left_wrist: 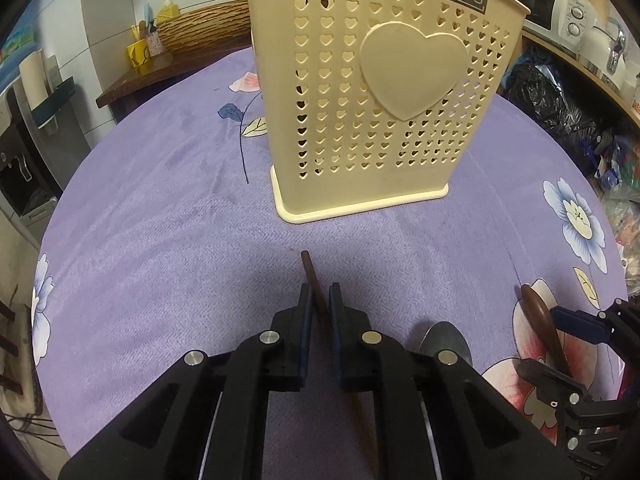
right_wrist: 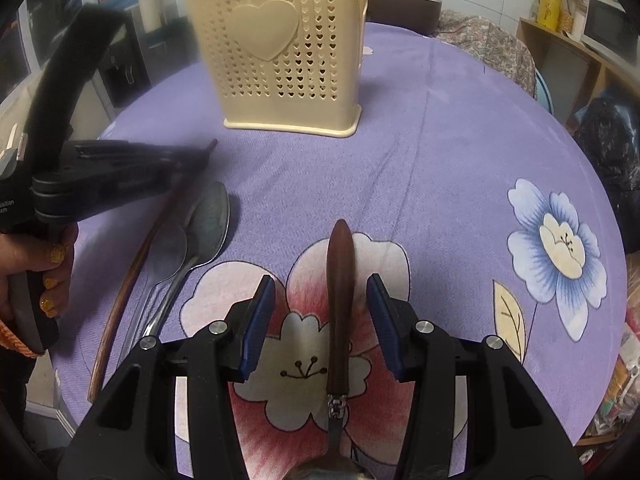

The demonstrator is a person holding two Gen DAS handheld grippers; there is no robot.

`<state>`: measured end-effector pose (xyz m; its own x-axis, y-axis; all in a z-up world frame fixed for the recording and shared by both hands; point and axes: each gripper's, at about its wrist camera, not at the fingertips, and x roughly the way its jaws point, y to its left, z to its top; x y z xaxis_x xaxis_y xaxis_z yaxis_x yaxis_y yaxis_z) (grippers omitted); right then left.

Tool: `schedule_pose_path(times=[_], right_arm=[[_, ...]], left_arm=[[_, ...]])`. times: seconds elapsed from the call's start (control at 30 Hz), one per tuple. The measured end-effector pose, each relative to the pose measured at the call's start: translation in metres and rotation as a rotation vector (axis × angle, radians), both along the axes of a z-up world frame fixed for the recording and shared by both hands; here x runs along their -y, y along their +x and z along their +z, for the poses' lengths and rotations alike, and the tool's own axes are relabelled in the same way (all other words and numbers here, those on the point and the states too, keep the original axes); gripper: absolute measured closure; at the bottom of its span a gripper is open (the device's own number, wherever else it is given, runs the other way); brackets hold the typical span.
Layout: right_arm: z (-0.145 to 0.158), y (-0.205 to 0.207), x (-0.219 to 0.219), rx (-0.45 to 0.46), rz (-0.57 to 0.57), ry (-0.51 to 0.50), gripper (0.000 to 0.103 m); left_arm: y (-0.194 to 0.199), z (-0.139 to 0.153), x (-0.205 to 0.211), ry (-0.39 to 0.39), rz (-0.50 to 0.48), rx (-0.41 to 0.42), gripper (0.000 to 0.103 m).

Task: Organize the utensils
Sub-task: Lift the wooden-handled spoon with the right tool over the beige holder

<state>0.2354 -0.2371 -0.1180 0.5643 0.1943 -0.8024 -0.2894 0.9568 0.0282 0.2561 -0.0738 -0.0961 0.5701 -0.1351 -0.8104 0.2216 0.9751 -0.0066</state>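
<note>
Right gripper (right_wrist: 321, 322) at bottom centre, jaws spread, straddling wooden-handled utensil (right_wrist: 339, 280), not touching; handle axis runs straight up frame toward holder (right_wrist: 280, 60). Left gripper (left_wrist: 319, 312) pinches brown chopstick (left_wrist: 310, 272), tip aimed upward at holder.

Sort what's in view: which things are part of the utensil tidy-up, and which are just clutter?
Job: chopstick in left gripper; wooden-handled utensil between right gripper fingers; two metal spoons; cream holder.
Clutter: microwave, yellow cup, wicker basket.
</note>
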Motion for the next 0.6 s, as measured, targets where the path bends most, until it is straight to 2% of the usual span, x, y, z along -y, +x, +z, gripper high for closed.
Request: schedule_pose_path(times=[0.17,0.2,0.43,0.6], right_arm=[[0.002,0.004,-0.012,0.014,0.043,-0.031,0.082],[0.002,0.005,-0.014,0.013,0.051,-0.032,0.084],[0.004,0.003,-0.014,0.010,0.053,-0.021,0.086],[0.014,-0.002,-0.007,0.027,0.034,0.034,0.086]], left_arm=[[0.002,-0.001,0.001,0.005,-0.008,0.006,0.094],[0.003,0.000,0.000,0.004,-0.008,0.005,0.094],[0.004,0.000,-0.002,-0.004,-0.018,0.015,0.095],[-0.002,0.004,-0.005,-0.047,-0.028,0.027,0.096]])
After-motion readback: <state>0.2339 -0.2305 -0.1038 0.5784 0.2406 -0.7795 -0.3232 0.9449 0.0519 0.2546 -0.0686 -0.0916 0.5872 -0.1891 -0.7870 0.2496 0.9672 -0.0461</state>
